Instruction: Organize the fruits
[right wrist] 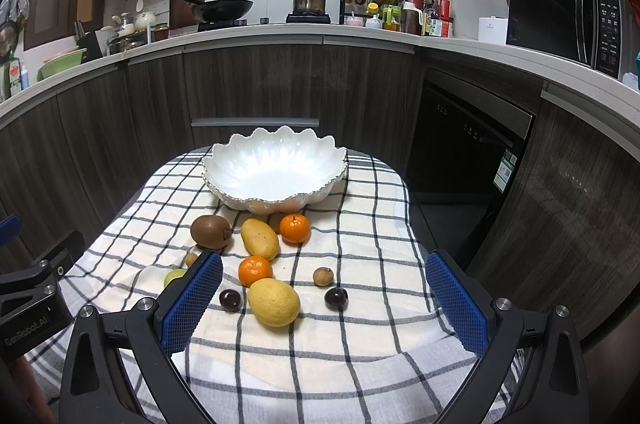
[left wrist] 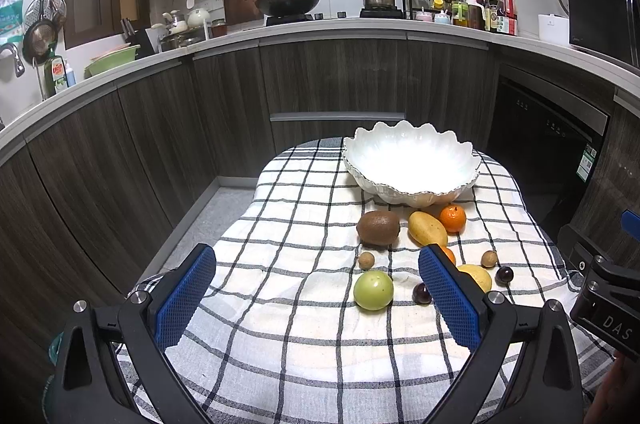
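An empty white scalloped bowl (left wrist: 412,159) (right wrist: 276,165) stands at the far end of a checked cloth (left wrist: 304,336) (right wrist: 360,344). In front of it lie a kiwi (left wrist: 378,228) (right wrist: 210,232), a mango (left wrist: 427,228) (right wrist: 260,239), two tangerines (left wrist: 453,218) (right wrist: 295,228) (right wrist: 255,270), a lemon (right wrist: 273,302), a green apple (left wrist: 373,290), two longans (left wrist: 366,260) (right wrist: 323,276) and two dark plums (left wrist: 422,293) (right wrist: 336,298). My left gripper (left wrist: 318,294) is open and empty, near the apple. My right gripper (right wrist: 326,298) is open and empty, above the lemon's near side.
The cloth covers a small table in front of dark wood kitchen cabinets (right wrist: 256,83). A dishwasher (right wrist: 468,151) stands to the right. The counter holds a wok (right wrist: 224,8), a pot, bottles and a microwave (right wrist: 564,19). The other gripper's body shows at each view's edge (left wrist: 608,300) (right wrist: 28,308).
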### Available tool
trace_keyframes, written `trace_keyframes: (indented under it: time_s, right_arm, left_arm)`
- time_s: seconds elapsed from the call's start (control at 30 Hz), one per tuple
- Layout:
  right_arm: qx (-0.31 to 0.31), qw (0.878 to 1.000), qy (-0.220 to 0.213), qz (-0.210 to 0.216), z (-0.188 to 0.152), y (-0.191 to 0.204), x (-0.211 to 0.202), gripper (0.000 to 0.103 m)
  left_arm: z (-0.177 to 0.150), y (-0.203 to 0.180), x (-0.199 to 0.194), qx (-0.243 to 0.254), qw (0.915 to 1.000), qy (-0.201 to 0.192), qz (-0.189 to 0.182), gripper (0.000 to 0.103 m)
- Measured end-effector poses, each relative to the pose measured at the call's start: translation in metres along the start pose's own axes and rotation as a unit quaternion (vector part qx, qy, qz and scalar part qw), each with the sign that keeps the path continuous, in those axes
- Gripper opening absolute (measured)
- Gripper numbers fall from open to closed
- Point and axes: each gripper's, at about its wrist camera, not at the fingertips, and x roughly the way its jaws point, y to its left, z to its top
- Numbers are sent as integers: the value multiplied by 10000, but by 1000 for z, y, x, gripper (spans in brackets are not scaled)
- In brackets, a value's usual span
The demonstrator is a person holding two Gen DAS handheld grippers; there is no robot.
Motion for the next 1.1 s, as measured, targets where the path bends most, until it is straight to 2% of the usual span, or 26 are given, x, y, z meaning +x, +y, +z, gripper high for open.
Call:
trace_keyframes:
  time_s: [1.1]
  right_arm:
    - [11, 10000, -9, 5, 0, 0, -1, 103]
  left_arm:
    - [0, -2, 0, 7, 10000, -12, 3, 103]
